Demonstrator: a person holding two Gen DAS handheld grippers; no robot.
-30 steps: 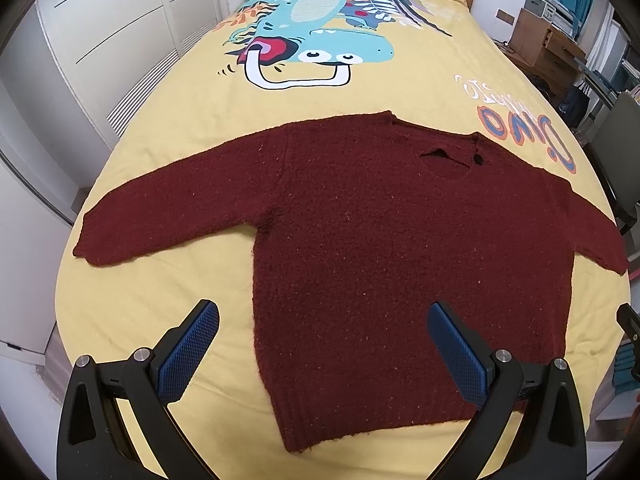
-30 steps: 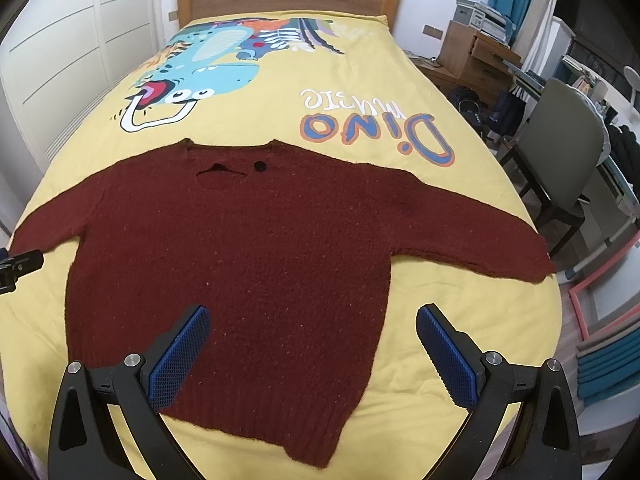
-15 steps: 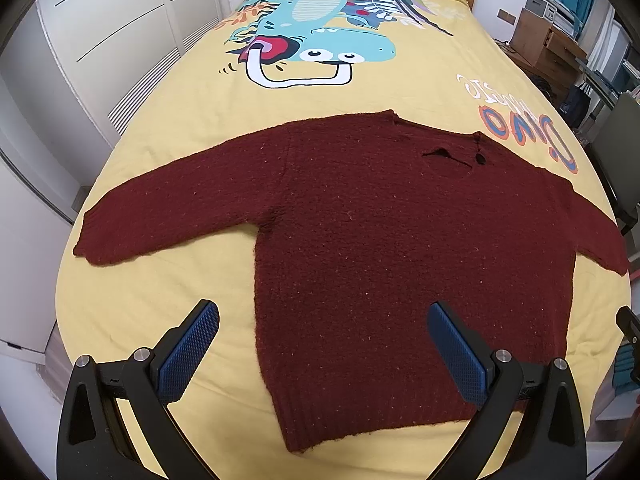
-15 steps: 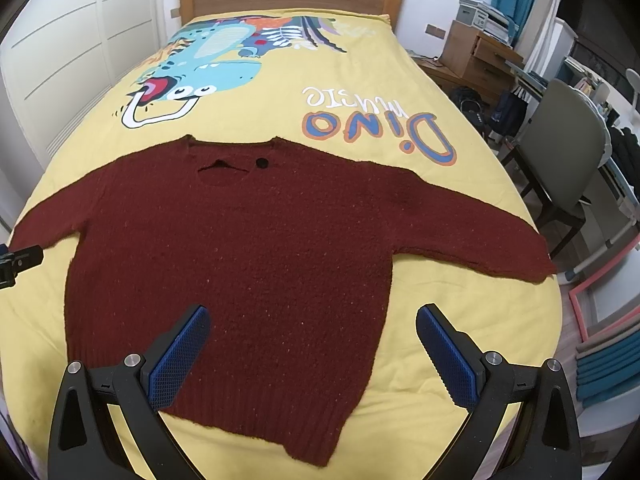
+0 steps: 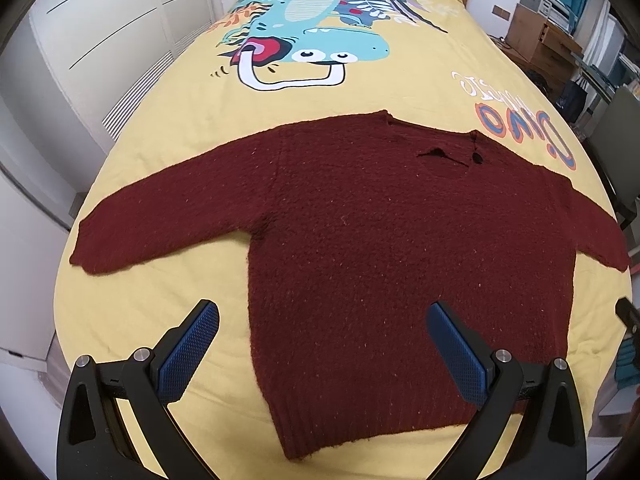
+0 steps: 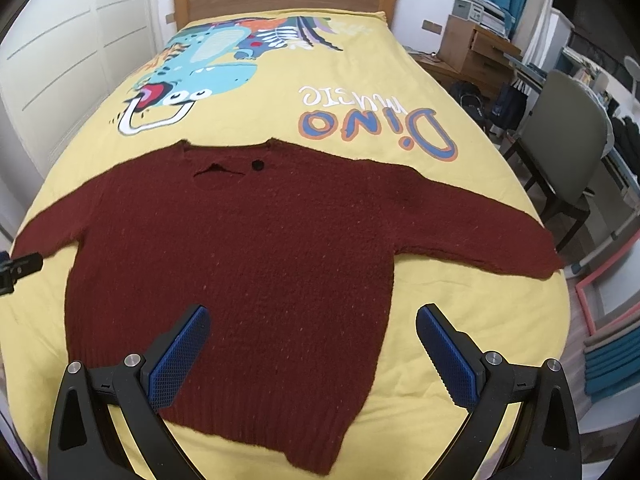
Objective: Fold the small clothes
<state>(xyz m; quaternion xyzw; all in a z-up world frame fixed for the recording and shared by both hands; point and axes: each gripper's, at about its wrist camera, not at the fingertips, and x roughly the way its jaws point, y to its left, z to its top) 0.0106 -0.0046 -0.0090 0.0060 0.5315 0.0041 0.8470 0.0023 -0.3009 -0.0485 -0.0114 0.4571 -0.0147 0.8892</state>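
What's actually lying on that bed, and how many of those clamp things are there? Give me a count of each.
Dark red sweater: 1
Yellow dinosaur bedspread: 1
Grippers, both open and empty: 2, the left gripper and the right gripper
Total: 4

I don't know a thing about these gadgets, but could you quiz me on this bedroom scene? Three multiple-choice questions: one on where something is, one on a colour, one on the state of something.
1. Where does the sweater lie?
A. On the yellow bedspread
B. On the chair
C. On the floor

2. What colour are the claw pads?
A. Red
B. Blue
C. Green

3. How is the sweater now?
A. Folded in half
B. Rolled up
C. Spread flat, both sleeves out

Answers:
1 A, yellow cloth shows all round it.
2 B, the ribbed pads on the left claw and right claw are blue.
3 C, each sleeve stretches sideways, and both claws are open and apart from it.
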